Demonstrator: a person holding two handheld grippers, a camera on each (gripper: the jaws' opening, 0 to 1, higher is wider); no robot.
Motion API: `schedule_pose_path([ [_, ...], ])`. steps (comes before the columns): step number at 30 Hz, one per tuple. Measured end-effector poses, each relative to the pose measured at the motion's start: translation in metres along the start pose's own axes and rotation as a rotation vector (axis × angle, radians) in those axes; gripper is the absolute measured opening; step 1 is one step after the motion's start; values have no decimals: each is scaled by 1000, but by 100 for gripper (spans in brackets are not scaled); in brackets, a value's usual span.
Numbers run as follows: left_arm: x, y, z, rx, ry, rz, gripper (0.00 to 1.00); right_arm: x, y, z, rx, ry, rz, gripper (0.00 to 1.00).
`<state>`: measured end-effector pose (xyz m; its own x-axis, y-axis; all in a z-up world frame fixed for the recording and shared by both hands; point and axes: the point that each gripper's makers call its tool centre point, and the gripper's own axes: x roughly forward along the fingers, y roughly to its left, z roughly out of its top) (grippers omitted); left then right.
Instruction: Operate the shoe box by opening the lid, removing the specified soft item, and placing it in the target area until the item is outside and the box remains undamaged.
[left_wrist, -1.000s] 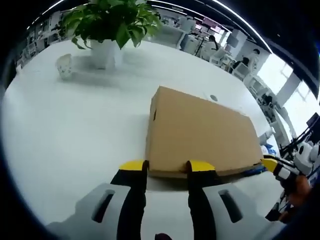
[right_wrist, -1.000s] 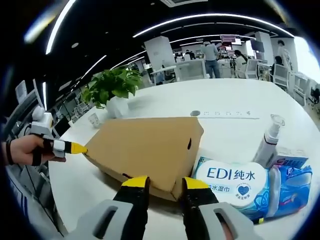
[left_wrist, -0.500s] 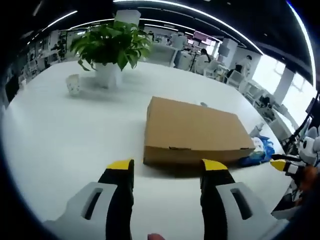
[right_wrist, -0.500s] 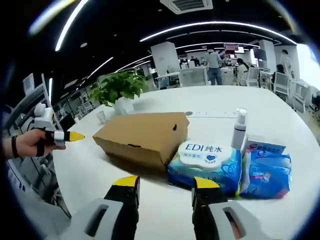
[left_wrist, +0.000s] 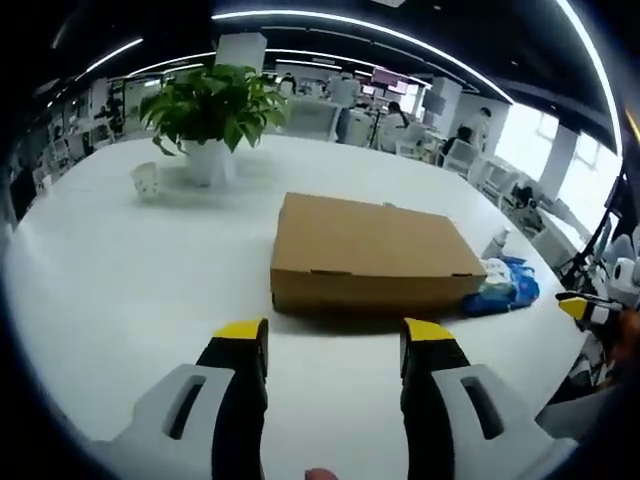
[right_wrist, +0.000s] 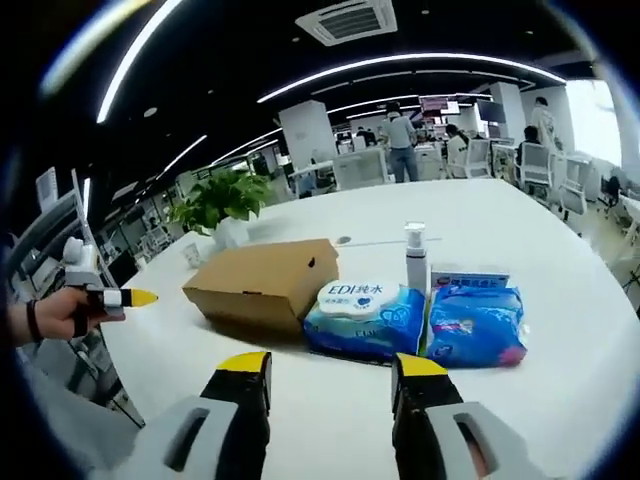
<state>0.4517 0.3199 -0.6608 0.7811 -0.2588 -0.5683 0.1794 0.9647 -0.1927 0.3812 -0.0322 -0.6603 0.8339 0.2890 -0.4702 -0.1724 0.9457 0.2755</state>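
A closed brown cardboard shoe box (left_wrist: 365, 252) lies flat on the white table (left_wrist: 130, 270); the right gripper view has the box (right_wrist: 262, 282) left of centre. My left gripper (left_wrist: 335, 338) is open, held back from the box's near side with nothing between its fingers. My right gripper (right_wrist: 330, 368) is open too, well short of a blue wet-wipe pack (right_wrist: 365, 316). The left gripper's yellow tip (right_wrist: 135, 297) enters the right gripper view at far left, held by a hand. The right gripper's tip (left_wrist: 578, 308) appears at the left gripper view's right edge.
A second blue wipe pack (right_wrist: 475, 322), a white pump bottle (right_wrist: 416, 260) and a small carton sit right of the box. A potted plant (left_wrist: 208, 110) and a small cup (left_wrist: 147, 181) stand at the table's far side. People and desks fill the office behind.
Both grippers have pulled back from the box's edge and opened wider. The box lid, lifted a second ago, now lies flat and closed. More of the wipe packs shows.
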Motion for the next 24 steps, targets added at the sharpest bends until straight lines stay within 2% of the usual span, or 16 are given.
schedule_pose_path([
  [3,-7,-10,-3,-4,-7,-6,52,-9,1,-2,8,-17,-11,47],
  [5,-11,-18,-5,24,-15,-9,52,-16,1,-4,21,-31,-22,48],
  [8,-9,-28,-18,56,14,-16,52,-23,-3,-2,78,-58,-42,49],
  [10,-10,-32,-21,54,14,-18,52,-28,0,-2,85,-62,-43,50],
  [16,-18,-45,-35,39,24,-17,52,-40,7,4,62,-78,-48,53],
  [22,-24,-57,-55,52,48,-34,52,-47,7,4,40,-72,-56,53],
  [24,-26,-60,-59,27,52,-43,52,-48,7,4,48,-76,-58,53],
])
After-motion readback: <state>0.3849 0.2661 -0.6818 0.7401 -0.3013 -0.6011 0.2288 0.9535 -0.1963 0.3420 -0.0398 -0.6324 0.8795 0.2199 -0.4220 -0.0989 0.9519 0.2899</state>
